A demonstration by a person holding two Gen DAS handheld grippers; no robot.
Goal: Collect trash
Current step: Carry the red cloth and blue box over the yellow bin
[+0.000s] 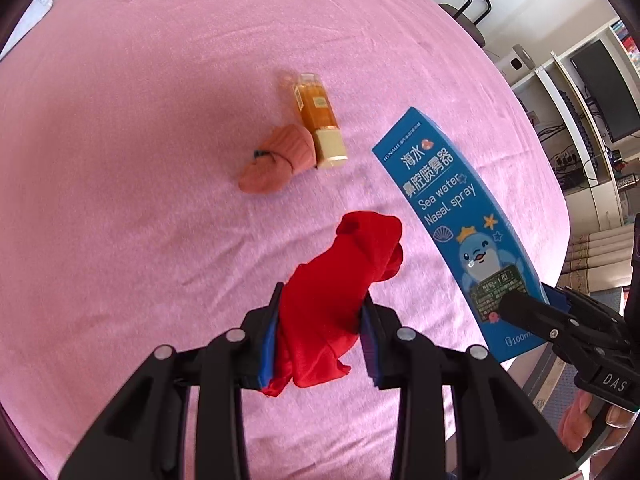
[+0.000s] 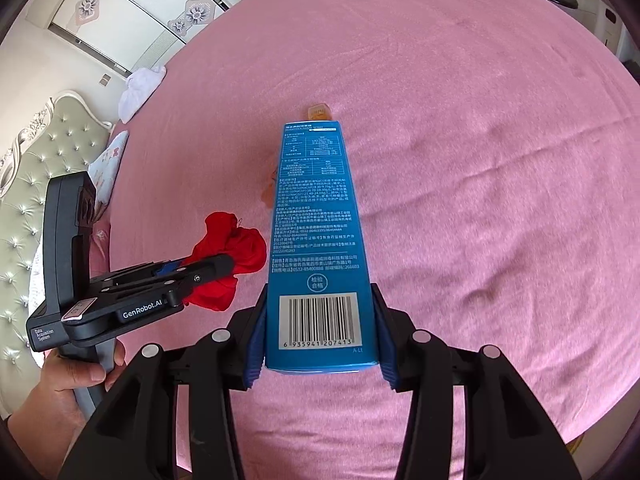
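My left gripper [image 1: 322, 312] is shut on a crumpled red cloth [image 1: 336, 280], held above the pink bed sheet [image 1: 140, 160]. My right gripper [image 2: 318, 332] is shut on a tall blue nasal spray box [image 2: 316, 216], its barcode end between the pads. In the left wrist view the same box [image 1: 456, 216] stands at the right with the right gripper [image 1: 532, 308] clamped on its lower end. In the right wrist view the left gripper [image 2: 208, 268] and the red cloth [image 2: 230, 256] hang at the left. An orange bottle with a cream cap [image 1: 318, 120] and a rolled peach cloth [image 1: 276, 160] lie on the sheet.
A padded grey headboard [image 2: 36, 184] and pillows [image 2: 108, 164] sit at the left, with a white cloth [image 2: 140, 88] near them. A chair [image 1: 472, 4] and shelves with a monitor [image 1: 600, 92] stand beyond the bed's far right edge. A hand [image 2: 72, 384] holds the left gripper's handle.
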